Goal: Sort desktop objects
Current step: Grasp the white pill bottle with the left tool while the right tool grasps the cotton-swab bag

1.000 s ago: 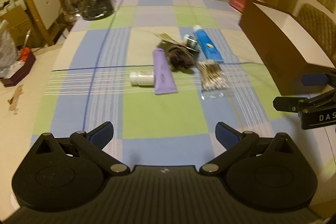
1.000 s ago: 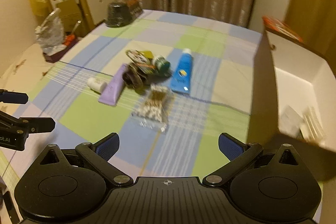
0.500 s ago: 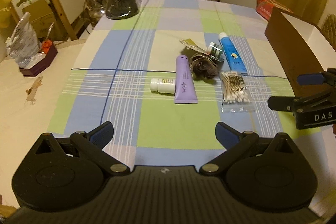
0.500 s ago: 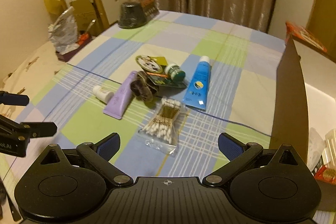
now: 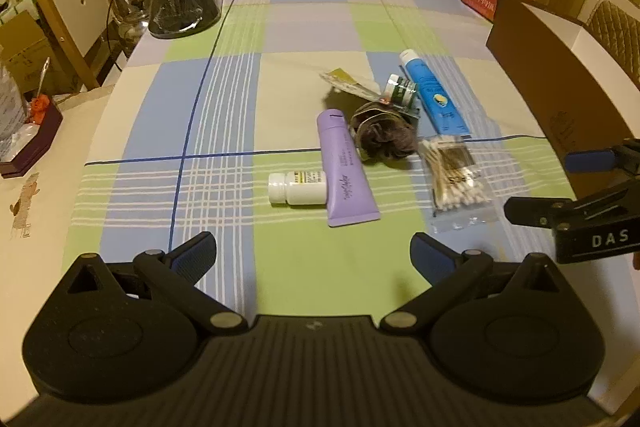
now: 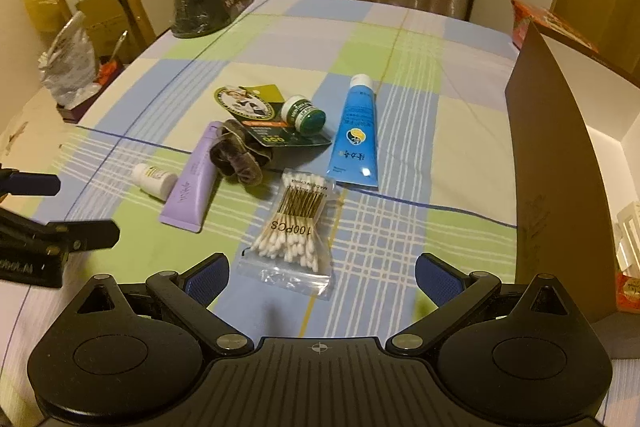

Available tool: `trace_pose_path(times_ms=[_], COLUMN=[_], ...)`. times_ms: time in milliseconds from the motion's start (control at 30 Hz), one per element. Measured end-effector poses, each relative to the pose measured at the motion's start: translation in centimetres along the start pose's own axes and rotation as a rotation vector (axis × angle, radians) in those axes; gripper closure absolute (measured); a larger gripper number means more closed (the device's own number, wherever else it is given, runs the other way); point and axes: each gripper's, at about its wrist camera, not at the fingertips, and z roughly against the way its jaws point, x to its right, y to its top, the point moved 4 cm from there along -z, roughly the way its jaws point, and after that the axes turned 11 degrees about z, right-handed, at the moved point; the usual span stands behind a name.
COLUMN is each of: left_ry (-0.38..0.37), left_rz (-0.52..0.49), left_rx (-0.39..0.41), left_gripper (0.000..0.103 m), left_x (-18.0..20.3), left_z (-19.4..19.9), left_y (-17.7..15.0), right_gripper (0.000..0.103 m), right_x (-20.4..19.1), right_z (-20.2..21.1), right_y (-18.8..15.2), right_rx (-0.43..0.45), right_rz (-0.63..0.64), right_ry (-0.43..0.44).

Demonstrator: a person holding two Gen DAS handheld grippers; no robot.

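Both tongs have drawn nearer to the cluster since the earlier frames, and the items loom larger in both views. Largest is the surface (image 5: 304, 27), covered in a blue, green and cream checked cloth. At its right edge stands a brown cardboard box (image 6: 560, 155), open at the top and pale inside. The left tongs (image 5: 313, 254) hover over the near part of the cloth with jaws spread wide and empty; the right tongs (image 6: 322, 277) are likewise wide open and empty, just nearer than a clear bag of cotton swabs (image 6: 294, 231). Far of the swabs lies a blue tube (image 6: 356, 135), cap pointing away. Left of the swabs lies a purple tube (image 6: 194, 183), with a dark velvet scrunchie (image 6: 236, 163) against its right side. A printed card packet (image 6: 260, 115) sits just beyond the scrunchie, and a small green-lidded jar (image 6: 303, 115) rests on it. A small white bottle (image 6: 154, 181) lies on its side touching the purple tube's left edge. A dark domed container (image 5: 184, 3) stands at the far left.
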Motion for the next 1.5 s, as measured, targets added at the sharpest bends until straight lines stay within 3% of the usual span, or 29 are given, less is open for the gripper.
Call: trace_pose_path(times_ms=[33, 67, 133, 367, 467, 567, 867, 1200, 1233, 1267, 1333, 1400, 1500], left_ry=[-0.006, -0.012, -0.012, -0.007, 0.004, -0.009, -0.064, -0.053, -0.052, -0.053, -0.051, -0.047, -0.047], left_rz=[0.006, 0.011, 0.012, 0.004, -0.004, 0.004, 0.006, -0.012, -0.015, -0.018, -0.025, -0.032, -0.032], left_rx=[0.005, 0.01, 0.016, -0.003, -0.016, -0.021, -0.041, -0.042, -0.04, -0.039, -0.037, -0.034, -0.029], left_gripper=[0.002, 0.002, 0.002, 0.011, 0.025, 0.028, 0.061, 0.062, 0.062, 0.062, 0.062, 0.062, 0.062], left_x=[-0.1, -0.3, -0.4, -0.8, -0.9, -1.2, -1.6, -2.7, -2.8, -2.9, -2.9, -3.0, -3.2], left_z=[-0.5, -0.9, -2.0, -6.1, -7.6, -8.4, -8.1, -7.3, -7.1, -6.8, -6.4, -6.0, -5.4], left_y=[0.2, 0.4, 0.9, 2.4, 2.6, 2.8, 3.2, 2.6, 2.5, 2.4, 2.2, 2.1, 1.9], right_gripper=[0.001, 0.012, 0.023, 0.023, 0.023, 0.023, 0.023, 0.024, 0.027, 0.042, 0.049, 0.072, 0.077], right_x=[0.1, 0.2, 0.4, 0.7, 0.8, 0.8, 0.1, -1.0, -1.1, -1.2, -1.4, -1.6, -1.3], right_z=[-0.2, -0.4, -1.0, -2.4, -2.9, -3.3, -4.6, -6.5, -6.7, -6.9, -7.3, -7.6, -7.0], right_y=[0.0, 0.0, -0.1, -0.3, -0.2, -0.1, 0.9, 1.9, 1.9, 2.0, 2.2, 2.4, 2.4], right_rx=[-0.001, -0.005, -0.025, -0.062, -0.07, -0.079, -0.077, -0.075, -0.076, -0.077, -0.079, -0.08, -0.076], right_rz=[-0.003, -0.01, -0.029, -0.027, -0.028, -0.029, -0.023, -0.014, -0.012, -0.011, -0.008, -0.006, -0.024], right_ry=[-0.008, -0.012, -0.004, -0.012, -0.009, -0.006, 0.019, 0.023, 0.022, 0.021, 0.02, 0.018, 0.026])
